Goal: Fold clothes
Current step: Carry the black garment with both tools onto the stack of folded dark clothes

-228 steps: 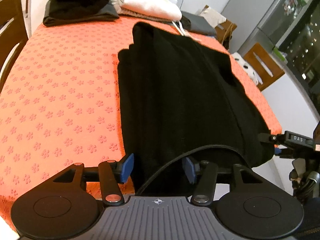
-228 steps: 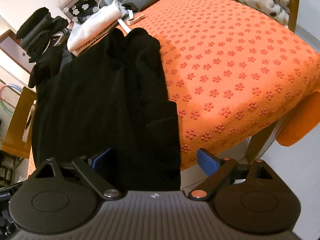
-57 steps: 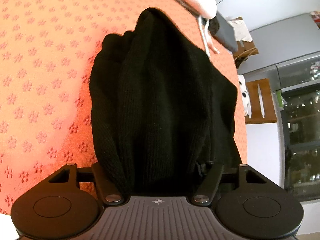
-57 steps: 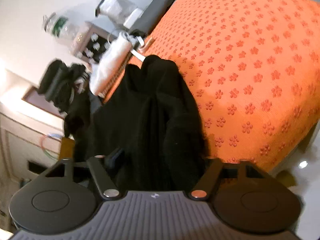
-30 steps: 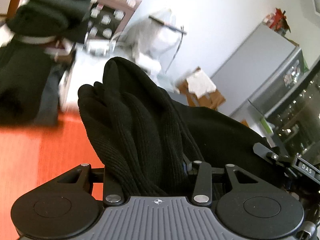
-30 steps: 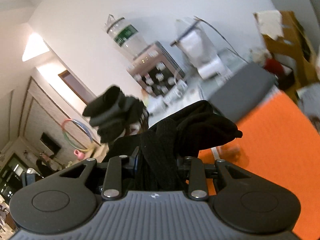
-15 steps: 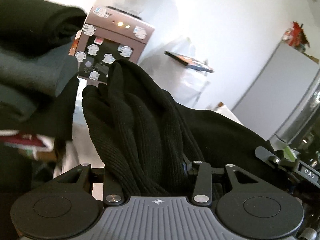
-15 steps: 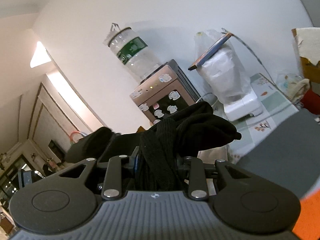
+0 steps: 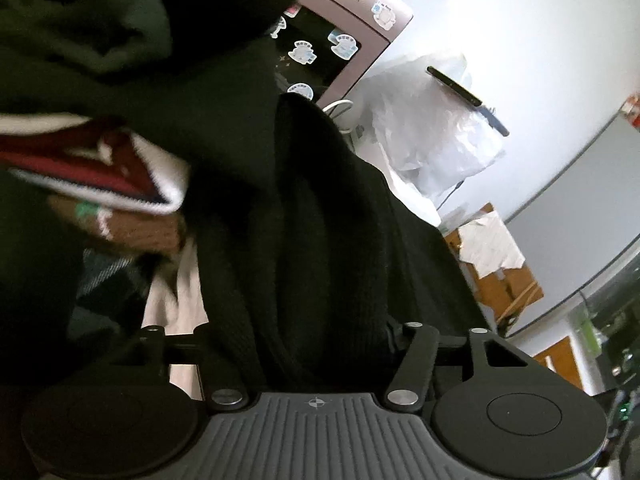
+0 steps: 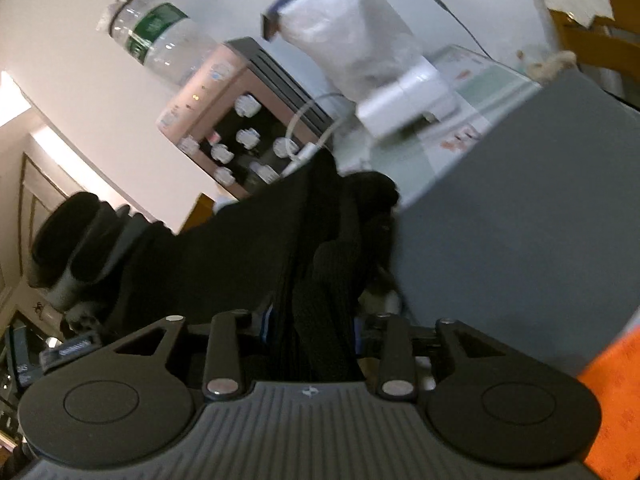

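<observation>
A: Background: white wall, a pink machine (image 10: pixel 224 120) with stickers and small lit lamps, a clear water bottle (image 10: pixel 156 40) on top of it, a white bagged bundle (image 9: pixel 424 136). A strip of orange table cover (image 10: pixel 612 396) shows at the lower right edge of the right view.

B: Hidden or unclear?

A: Much of it. The left view's upper left is filled by dark, blurred cloth (image 9: pixel 80 32); under it a red-and-white folded piece (image 9: pixel 100 164) and a brown one (image 9: pixel 136 232), both smeared. A grey folded garment (image 10: pixel 520 240) blocks the right side of the right view. The tongs' tips are buried in fabric in both views.

B: The sweater?

A: Black sweater (image 9: pixel 320 240), bunched, held up between both tools, spanning from one to the other.

B: Tongs?

A: Left gripper (image 9: pixel 308 340): jaws opening, sweater between them, pads not visible. Right gripper (image 10: pixel 312 332): jaws opening, blue pads flanking the bunched knit. Both point somewhat downward toward the stacked clothes.
</observation>
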